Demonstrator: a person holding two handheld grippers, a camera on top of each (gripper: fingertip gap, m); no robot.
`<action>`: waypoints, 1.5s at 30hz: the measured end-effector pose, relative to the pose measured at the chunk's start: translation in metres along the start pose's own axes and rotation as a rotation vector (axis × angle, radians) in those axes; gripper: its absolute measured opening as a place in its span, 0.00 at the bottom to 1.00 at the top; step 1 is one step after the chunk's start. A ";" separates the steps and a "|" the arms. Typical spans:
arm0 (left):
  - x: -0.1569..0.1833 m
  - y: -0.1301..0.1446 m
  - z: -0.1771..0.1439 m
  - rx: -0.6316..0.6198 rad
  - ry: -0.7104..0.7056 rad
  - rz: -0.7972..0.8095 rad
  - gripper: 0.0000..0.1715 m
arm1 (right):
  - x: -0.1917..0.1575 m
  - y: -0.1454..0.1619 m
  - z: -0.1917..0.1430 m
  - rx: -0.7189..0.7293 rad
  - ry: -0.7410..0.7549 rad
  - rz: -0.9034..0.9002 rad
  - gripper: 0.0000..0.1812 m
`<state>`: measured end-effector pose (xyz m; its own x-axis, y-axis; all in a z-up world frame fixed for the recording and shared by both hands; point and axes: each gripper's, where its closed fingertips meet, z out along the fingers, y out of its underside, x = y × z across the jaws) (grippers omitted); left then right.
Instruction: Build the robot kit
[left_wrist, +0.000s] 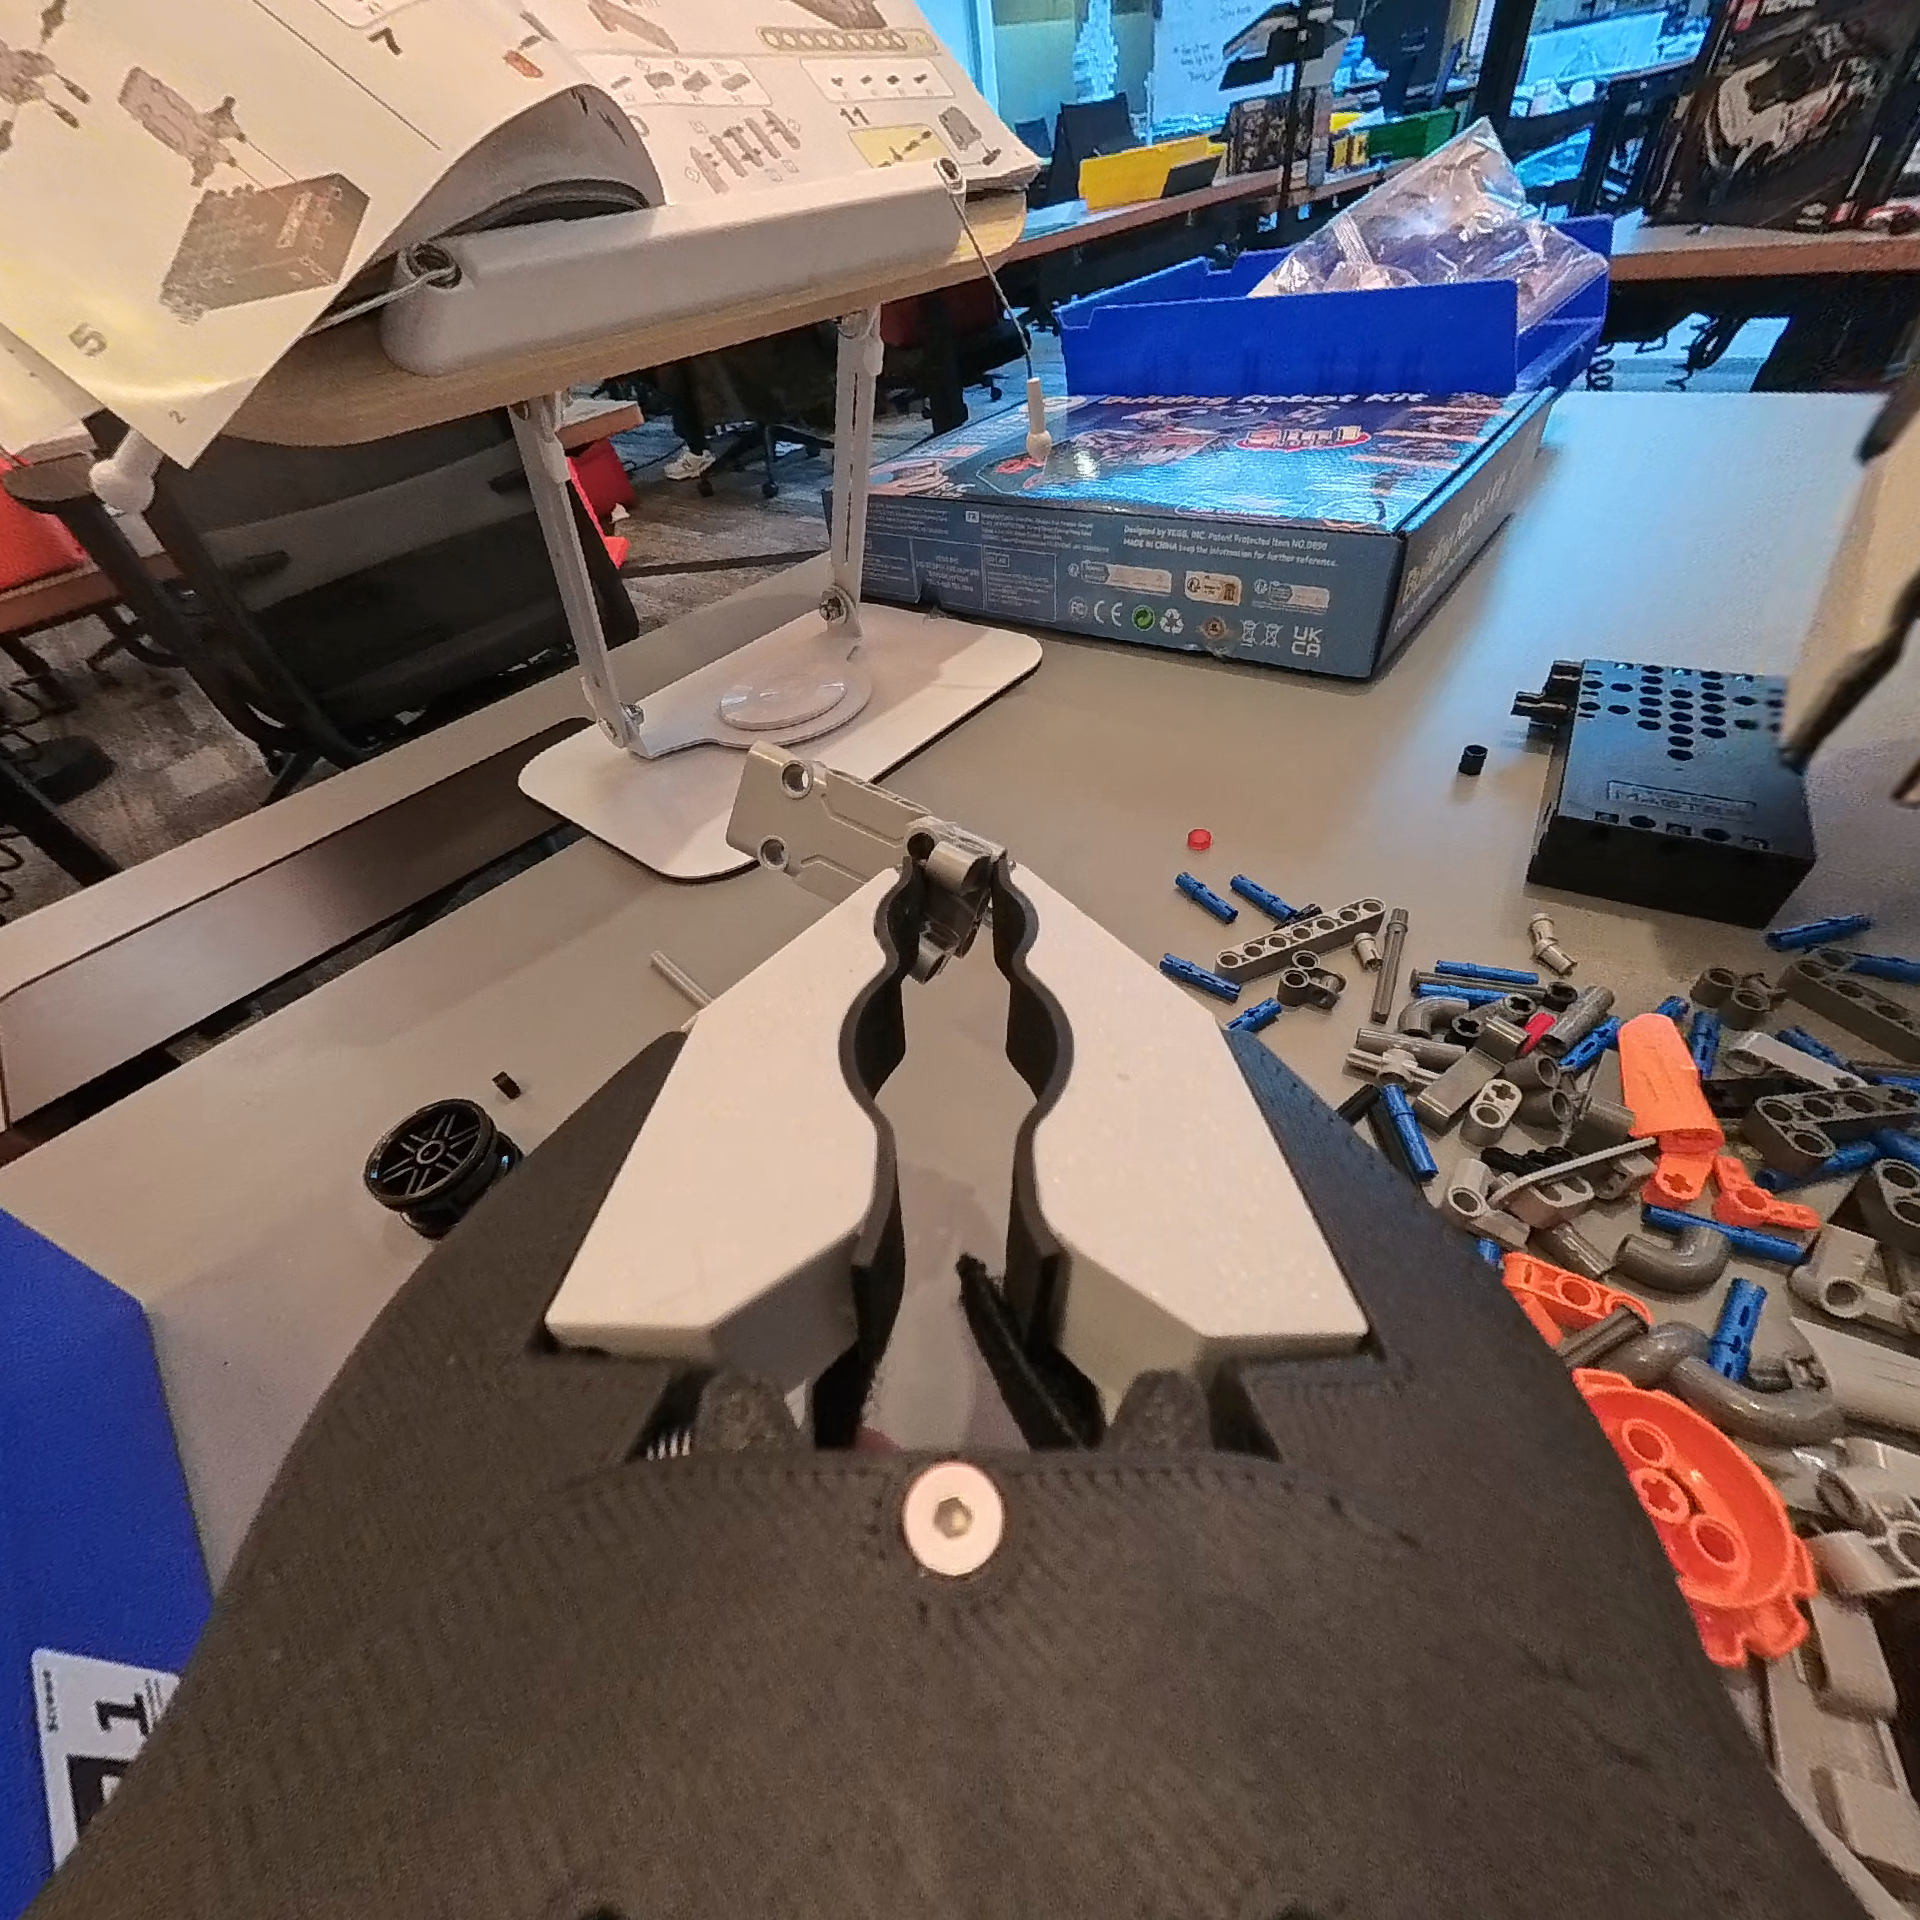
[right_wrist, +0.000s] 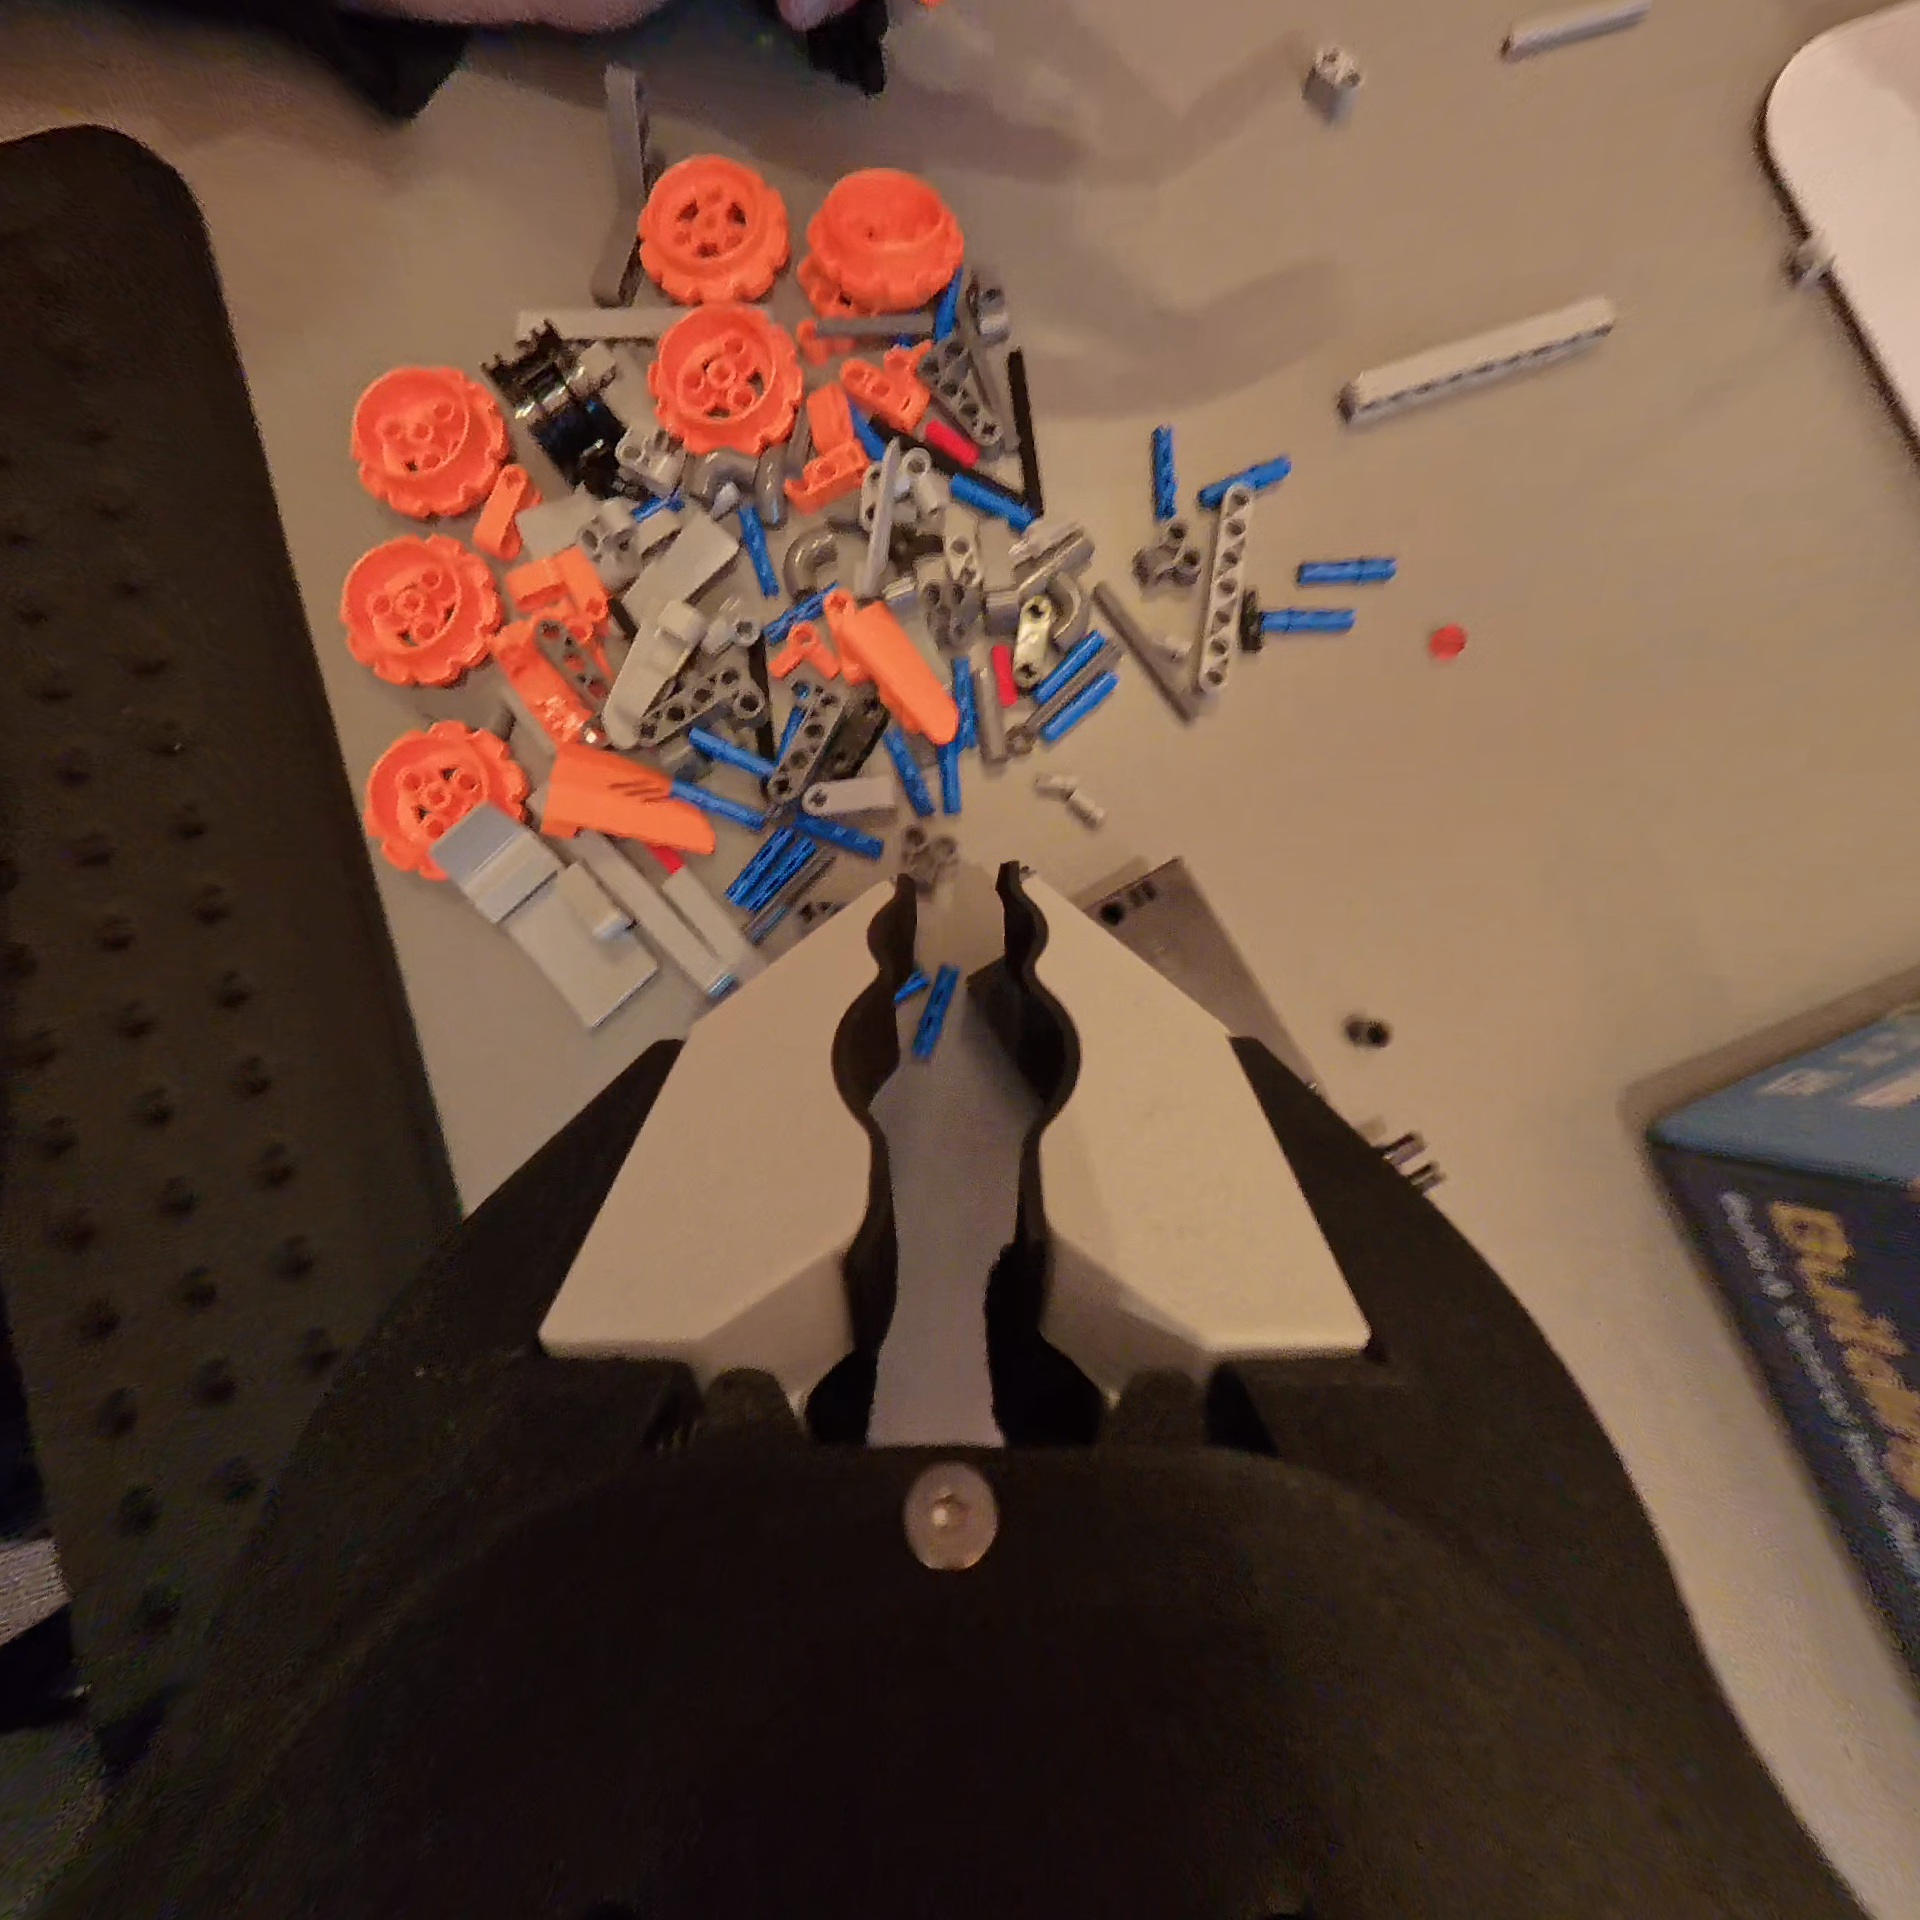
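Observation:
My left gripper (left_wrist: 951, 883) is shut on a small grey connector (left_wrist: 956, 868) fixed to the end of a light grey motor-like block (left_wrist: 821, 821), and holds it above the table. My right gripper (right_wrist: 958, 883) hangs over a pile of small building parts (right_wrist: 790, 582) and looks down on it. Its jaws stand a little apart and nothing is between them. Its tips are just over the pile's near edge, beside a small grey connector (right_wrist: 928, 850). Blue pins (right_wrist: 935, 1008) lie on the table below the gap. The same pile shows in the left wrist view (left_wrist: 1579, 1091).
A white book stand (left_wrist: 769, 717) holds an open instruction booklet (left_wrist: 312, 156). Behind it lie a blue kit box (left_wrist: 1195, 540) and a blue bin (left_wrist: 1299, 332) with plastic bags. A black perforated box (left_wrist: 1673, 790), a black wheel (left_wrist: 436, 1153) and several orange wheels (right_wrist: 426, 442) lie on the grey table (left_wrist: 1195, 790).

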<state>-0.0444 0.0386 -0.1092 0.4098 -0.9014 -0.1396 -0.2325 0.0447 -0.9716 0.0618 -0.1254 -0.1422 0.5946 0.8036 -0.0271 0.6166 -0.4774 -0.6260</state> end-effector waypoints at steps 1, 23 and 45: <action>0.000 0.000 0.000 -0.001 0.000 0.001 0.06 | -0.004 0.006 -0.001 -0.009 -0.008 0.010 0.08; 0.003 0.001 0.001 -0.005 0.007 0.016 0.06 | -0.046 0.065 0.011 -0.082 -0.139 0.111 0.02; 0.005 0.001 0.001 -0.008 0.009 0.032 0.06 | -0.066 0.009 0.028 0.100 -0.100 0.069 0.11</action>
<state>-0.0411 0.0345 -0.1108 0.3944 -0.9033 -0.1691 -0.2529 0.0702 -0.9650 0.0134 -0.1729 -0.1677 0.5762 0.8040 -0.1469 0.5186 -0.4985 -0.6947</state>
